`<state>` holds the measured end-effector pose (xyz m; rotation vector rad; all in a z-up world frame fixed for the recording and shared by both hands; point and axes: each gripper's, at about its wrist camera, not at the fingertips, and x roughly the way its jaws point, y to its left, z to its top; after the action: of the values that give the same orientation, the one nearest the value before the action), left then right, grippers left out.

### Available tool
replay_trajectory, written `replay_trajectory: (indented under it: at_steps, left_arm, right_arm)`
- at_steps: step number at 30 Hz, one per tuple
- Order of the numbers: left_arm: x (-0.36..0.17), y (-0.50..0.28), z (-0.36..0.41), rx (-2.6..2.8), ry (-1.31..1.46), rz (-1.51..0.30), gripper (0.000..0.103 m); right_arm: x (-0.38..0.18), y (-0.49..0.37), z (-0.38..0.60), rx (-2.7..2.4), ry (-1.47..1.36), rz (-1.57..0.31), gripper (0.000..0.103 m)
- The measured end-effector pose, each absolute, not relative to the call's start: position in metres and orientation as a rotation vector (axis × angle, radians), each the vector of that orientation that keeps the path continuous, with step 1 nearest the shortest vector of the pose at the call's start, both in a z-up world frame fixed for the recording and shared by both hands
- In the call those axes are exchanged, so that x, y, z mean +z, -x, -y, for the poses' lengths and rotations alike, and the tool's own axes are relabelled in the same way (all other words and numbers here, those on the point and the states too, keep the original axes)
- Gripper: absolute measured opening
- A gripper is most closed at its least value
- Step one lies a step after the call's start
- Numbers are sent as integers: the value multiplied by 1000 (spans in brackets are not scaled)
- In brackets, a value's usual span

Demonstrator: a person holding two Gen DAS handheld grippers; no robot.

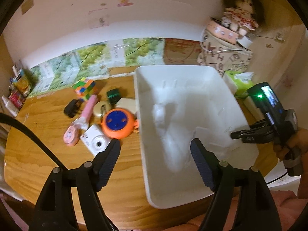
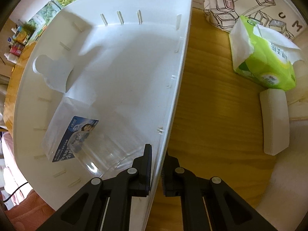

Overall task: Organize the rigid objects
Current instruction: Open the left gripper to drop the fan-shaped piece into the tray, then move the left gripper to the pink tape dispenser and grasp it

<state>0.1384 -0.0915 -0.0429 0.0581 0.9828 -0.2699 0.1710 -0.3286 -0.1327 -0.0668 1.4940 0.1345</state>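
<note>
white bin (image 1: 227,88) sits on the wooden table (image 1: 48,154), and my right gripper (image 2: 156,170) is clamped on its near side wall, one finger inside, one outside, pointing straight down. in the left wrist view i see that gripper (image 1: 250,134) at the bin's right rim with a hand (image 1: 294,144) around its handle. my left gripper (image 1: 155,150) hangs released, jaws wide with nothing between them; one fingertip sits over the table, the other over the bin's inside.

inside the bin lie a clear plastic container (image 2: 107,152) with a blue printed card (image 2: 75,140) against it, near the clamped wall, and a white object (image 2: 52,71) further in whose shape i cannot make out.

left of the bin, on the table, the loose things are bunched together: an orange round item with a blue top (image 1: 117,123) touching the bin's wall, a white instant camera (image 1: 96,142), a pink handheld fan (image 1: 80,123), a colourful cube (image 1: 85,88), a black charger (image 1: 72,107), a dark green box (image 1: 113,95), a cream compact (image 1: 100,108).

right of the bin stand a green tissue pack (image 2: 263,59) and a white case (image 2: 275,123).
</note>
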Motion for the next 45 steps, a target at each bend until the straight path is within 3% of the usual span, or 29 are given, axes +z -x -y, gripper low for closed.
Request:
replay_trajectory:
  at_steps: [23,45]
  left_arm:
    - [-65,-162,-19,-165,-59,-1084,80]
    - [-118,-249,-98,-178,-148,-1242,80]
  right_arm:
    - [-135,-174,342,-28,-43,-1499,7]
    - [-149,-178,351,-252,-139,-1574,7]
